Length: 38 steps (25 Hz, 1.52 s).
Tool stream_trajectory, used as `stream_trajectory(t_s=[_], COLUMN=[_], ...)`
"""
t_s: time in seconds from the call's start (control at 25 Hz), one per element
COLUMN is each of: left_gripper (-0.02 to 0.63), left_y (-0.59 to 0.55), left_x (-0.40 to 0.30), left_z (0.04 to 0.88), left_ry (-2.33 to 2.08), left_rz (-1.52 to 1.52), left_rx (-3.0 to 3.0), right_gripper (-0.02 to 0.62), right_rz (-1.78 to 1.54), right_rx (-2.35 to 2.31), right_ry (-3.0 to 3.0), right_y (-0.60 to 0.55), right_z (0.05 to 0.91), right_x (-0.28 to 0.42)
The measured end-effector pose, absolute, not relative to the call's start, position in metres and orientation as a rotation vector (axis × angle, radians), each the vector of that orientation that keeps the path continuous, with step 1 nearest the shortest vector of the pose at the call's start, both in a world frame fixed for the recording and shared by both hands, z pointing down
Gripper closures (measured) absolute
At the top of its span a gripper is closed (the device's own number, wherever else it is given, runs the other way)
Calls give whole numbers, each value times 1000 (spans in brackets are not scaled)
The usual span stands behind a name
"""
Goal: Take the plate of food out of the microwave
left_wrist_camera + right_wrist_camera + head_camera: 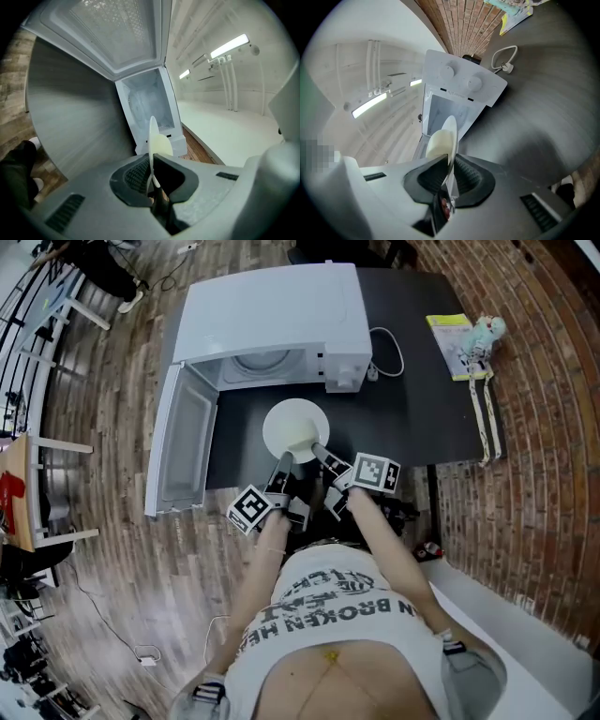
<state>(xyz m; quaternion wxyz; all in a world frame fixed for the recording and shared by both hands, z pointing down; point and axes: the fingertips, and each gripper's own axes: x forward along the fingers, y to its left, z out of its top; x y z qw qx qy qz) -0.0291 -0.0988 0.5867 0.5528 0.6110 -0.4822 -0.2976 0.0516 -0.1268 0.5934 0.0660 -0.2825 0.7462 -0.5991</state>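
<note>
A white plate (292,425) with a pale food piece (300,443) on it hangs over the dark table (431,418), just in front of the open white microwave (272,320). My left gripper (282,463) is shut on the plate's near rim from the left, and my right gripper (319,452) is shut on the near rim from the right. In the left gripper view the plate (153,140) stands edge-on between the pads (136,176). In the right gripper view the plate (450,140) is edge-on too, with the food (437,143) beside it.
The microwave door (183,442) hangs open to the left past the table edge. A white cable and plug (386,357) lie right of the microwave. A booklet and small toy (466,341) lie at the table's far right. Brick floor lies right, wood floor left.
</note>
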Motion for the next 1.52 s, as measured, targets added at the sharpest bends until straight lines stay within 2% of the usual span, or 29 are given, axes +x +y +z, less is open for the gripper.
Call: stream_trajectory(t_s=[0.72, 1.52], left_gripper=[586, 588], left_y=[-75, -57], left_x=[-69, -115], left_z=[596, 603], left_ry=[-1171, -1053], left_rz=[-727, -694], left_rx=[1395, 1402], right_gripper=[560, 561], right_rz=[-1884, -1829], right_rx=[-797, -953], right_ry=[2193, 2164], right_y=[-105, -80], right_z=[601, 603], right_x=[10, -34])
